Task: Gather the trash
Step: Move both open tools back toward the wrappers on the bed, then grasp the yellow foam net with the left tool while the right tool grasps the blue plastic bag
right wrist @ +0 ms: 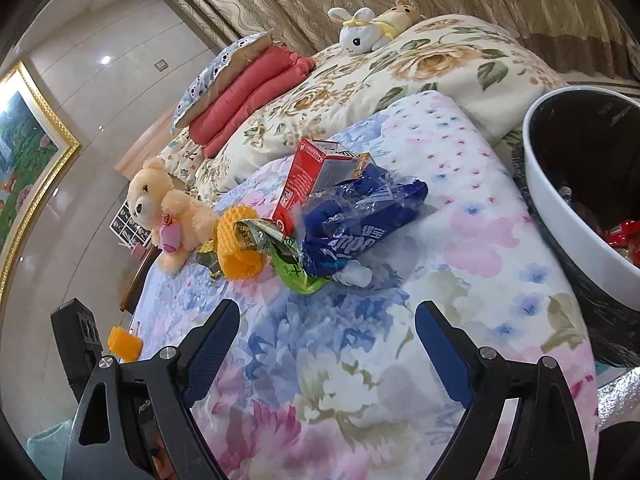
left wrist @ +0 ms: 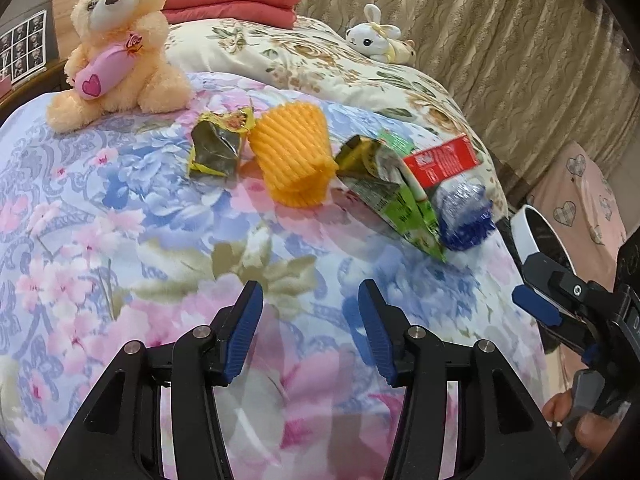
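Observation:
Trash lies in a row on the floral bed cover: a crumpled yellow-green wrapper (left wrist: pixel 219 144), an orange foam fruit net (left wrist: pixel 292 152), a green snack bag (left wrist: pixel 396 196), a red carton (left wrist: pixel 440 160) and a blue plastic bag (left wrist: pixel 464 212). In the right wrist view the blue bag (right wrist: pixel 360 220), red carton (right wrist: pixel 304 180), green bag (right wrist: pixel 296 272) and orange net (right wrist: pixel 240 244) lie ahead. My left gripper (left wrist: pixel 311 328) is open and empty, short of the pile. My right gripper (right wrist: pixel 326 348) is open and empty; it also shows in the left wrist view (left wrist: pixel 536 308).
A white bin with a black liner (right wrist: pixel 548 200) stands at the bed's right side, holding red wrappers. A beige teddy bear (left wrist: pixel 120 44) and a white rabbit plush (left wrist: pixel 372 36) sit on the bed. Red cushions (right wrist: pixel 248 92) lie at the head. A small orange piece (right wrist: pixel 125 344) shows at left.

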`<action>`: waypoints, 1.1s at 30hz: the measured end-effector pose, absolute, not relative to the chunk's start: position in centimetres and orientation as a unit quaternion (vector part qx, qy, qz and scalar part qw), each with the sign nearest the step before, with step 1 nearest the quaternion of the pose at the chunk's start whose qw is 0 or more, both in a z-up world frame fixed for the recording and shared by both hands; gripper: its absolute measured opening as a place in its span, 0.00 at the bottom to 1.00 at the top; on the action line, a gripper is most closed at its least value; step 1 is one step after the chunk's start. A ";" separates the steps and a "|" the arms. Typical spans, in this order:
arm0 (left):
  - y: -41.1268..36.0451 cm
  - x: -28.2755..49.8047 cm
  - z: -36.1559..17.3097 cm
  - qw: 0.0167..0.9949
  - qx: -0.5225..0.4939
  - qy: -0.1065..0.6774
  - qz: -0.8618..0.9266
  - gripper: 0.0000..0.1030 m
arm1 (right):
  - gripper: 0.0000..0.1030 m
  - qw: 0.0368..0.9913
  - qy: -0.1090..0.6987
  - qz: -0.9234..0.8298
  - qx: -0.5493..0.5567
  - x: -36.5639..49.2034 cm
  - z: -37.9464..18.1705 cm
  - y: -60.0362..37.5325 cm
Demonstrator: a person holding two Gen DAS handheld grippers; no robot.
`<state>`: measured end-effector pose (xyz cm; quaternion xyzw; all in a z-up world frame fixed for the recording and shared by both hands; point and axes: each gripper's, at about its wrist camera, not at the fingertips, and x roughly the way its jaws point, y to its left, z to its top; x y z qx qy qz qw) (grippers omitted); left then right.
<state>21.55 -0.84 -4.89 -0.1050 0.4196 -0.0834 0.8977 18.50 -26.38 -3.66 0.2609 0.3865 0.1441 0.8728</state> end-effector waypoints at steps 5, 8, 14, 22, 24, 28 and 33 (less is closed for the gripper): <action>-0.3 23.3 -4.8 0.899 -0.109 0.418 -0.077 0.49 | 0.88 0.870 0.386 0.143 0.272 19.6 -4.0 -26.4; -0.3 24.5 -4.6 0.901 -0.105 0.415 -0.075 0.49 | 0.88 0.865 0.388 0.144 0.285 20.5 -4.3 -26.5; -0.4 27.1 -4.6 0.902 -0.103 0.412 -0.072 0.49 | 0.88 0.852 0.391 0.141 0.319 22.2 -5.1 -26.9; -1.0 29.5 -5.5 0.901 -0.099 0.417 -0.069 0.48 | 0.84 0.841 0.398 0.138 0.340 24.3 -6.2 -26.9; -1.0 29.7 -5.7 0.901 -0.099 0.417 -0.070 0.39 | 0.63 0.843 0.397 0.137 0.337 24.4 -6.3 -26.9; -1.4 29.8 -6.1 0.898 -0.089 0.424 -0.079 0.08 | 0.42 0.841 0.396 0.148 0.339 24.3 -6.4 -27.0; -1.2 28.3 -5.5 0.904 -0.090 0.409 -0.081 0.06 | 0.38 0.844 0.390 0.153 0.334 23.2 -5.9 -27.3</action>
